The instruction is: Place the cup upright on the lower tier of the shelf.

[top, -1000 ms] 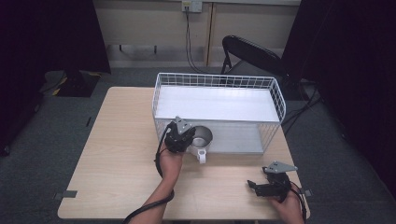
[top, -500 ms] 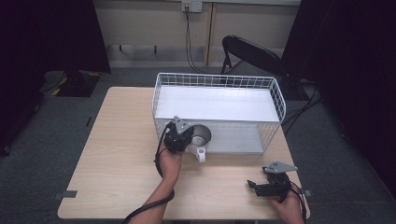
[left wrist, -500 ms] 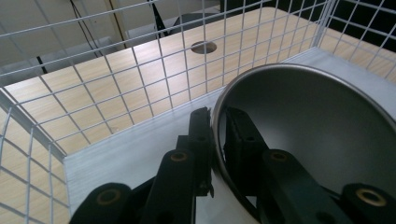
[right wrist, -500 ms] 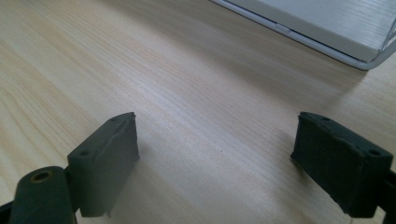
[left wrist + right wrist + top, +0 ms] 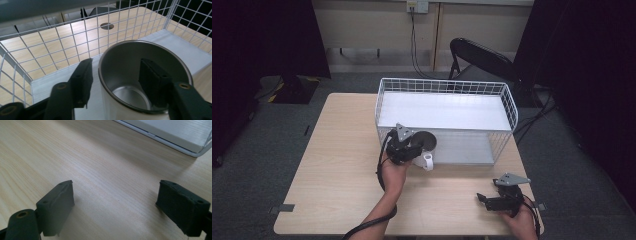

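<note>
A white mug [image 5: 426, 150] with a steel inside [image 5: 130, 92] stands upright at the front edge of the white wire basket [image 5: 442, 85], its handle [image 5: 428, 161] towards me. My left gripper [image 5: 411, 149] straddles its rim [image 5: 117, 66]. One pad [image 5: 152, 75] is inside the mug and the other [image 5: 83, 75] is outside, with a gap to the wall. Its jaws have just been opening and stand open, pressing on nothing. My right gripper [image 5: 486, 201] rests low over the table near its front right, open [image 5: 115, 192], with only bare wood between its pads.
The basket's wire walls [image 5: 50, 45] rise close around the mug, and a white shelf [image 5: 444, 111] spans the basket above it. The wooden table [image 5: 342, 150] stretches left of the basket. A dark chair [image 5: 482, 55] stands behind the table.
</note>
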The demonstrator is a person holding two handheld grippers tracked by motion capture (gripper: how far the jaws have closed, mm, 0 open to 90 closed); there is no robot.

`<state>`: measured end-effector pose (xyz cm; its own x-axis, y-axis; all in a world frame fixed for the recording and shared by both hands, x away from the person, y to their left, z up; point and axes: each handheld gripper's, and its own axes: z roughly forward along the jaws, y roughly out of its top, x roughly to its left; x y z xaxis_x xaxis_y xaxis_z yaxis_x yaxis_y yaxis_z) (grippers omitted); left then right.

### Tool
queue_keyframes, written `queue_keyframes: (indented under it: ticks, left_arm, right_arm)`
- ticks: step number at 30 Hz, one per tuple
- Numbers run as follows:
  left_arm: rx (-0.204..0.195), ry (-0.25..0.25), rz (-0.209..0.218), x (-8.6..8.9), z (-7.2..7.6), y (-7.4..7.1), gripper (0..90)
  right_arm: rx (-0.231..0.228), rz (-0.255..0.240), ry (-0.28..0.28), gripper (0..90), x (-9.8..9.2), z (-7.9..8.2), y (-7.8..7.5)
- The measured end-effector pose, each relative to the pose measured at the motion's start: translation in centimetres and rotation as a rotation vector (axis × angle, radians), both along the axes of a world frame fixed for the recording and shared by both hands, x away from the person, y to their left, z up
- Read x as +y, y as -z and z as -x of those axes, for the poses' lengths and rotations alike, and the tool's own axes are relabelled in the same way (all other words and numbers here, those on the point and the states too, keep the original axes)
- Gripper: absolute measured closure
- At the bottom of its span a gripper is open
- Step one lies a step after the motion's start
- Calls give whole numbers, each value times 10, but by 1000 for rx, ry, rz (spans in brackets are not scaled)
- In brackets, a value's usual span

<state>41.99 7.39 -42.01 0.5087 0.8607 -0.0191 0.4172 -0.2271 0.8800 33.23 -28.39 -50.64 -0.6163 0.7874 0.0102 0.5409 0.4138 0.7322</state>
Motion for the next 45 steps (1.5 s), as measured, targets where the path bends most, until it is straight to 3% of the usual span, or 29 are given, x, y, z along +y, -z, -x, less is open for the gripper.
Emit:
queue_keyframes:
  ticks: [8,13,21,30,41,45]
  left_arm:
    - [3,24,-6,8,11,-5,343]
    - [13,61,22,14,20,-9,320]
    - [14,91,-6,19,36,-8,307]
    - [33,146,0,9,55,6,326]
    - [62,195,16,-7,63,18,387]
    - [67,199,26,-11,63,22,446]
  right_arm:
    - [0,0,0,131,0,0,0]
    - [0,0,0,131,0,0,0]
    - [0,0,0,131,0,0,0]
    - [-1,0,2,131,0,0,0]
    - [-1,1,4,131,0,1,0]
    - [-1,1,4,131,0,1,0]
